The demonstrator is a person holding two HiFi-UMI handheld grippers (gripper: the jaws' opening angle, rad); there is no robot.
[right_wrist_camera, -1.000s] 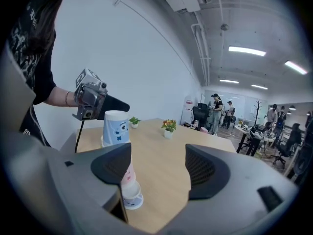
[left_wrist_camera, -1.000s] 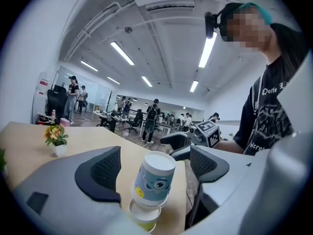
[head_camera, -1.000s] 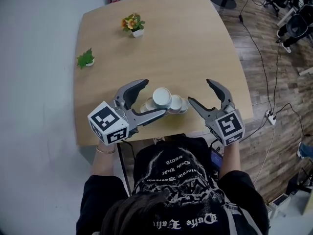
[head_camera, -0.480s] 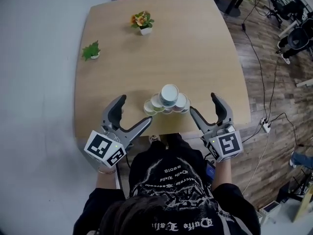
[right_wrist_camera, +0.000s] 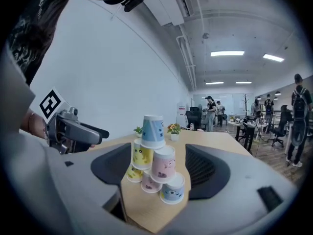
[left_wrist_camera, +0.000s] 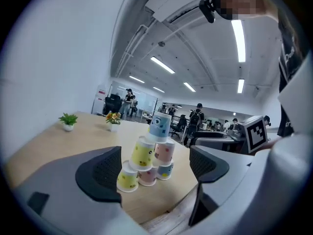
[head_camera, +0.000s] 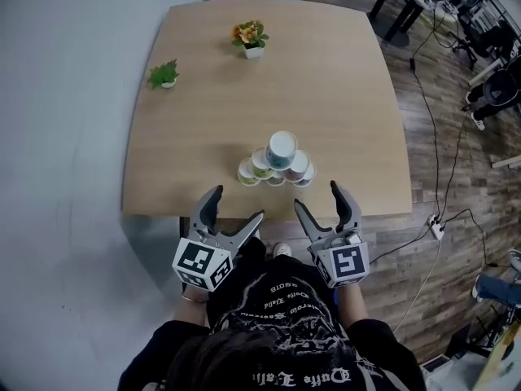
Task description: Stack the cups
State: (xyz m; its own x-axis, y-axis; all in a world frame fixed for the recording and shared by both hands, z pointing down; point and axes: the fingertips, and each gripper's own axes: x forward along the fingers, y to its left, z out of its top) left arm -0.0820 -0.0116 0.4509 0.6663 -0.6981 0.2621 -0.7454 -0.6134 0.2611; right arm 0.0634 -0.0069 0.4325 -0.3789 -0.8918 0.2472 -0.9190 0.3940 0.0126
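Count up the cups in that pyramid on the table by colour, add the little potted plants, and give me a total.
Yellow cups: 2
Pink cups: 2
Blue cups: 2
Potted plants: 2
Total: 8

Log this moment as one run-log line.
stack: cup pyramid standing on table | left gripper: open, empty | right gripper: open, empty | contact: none
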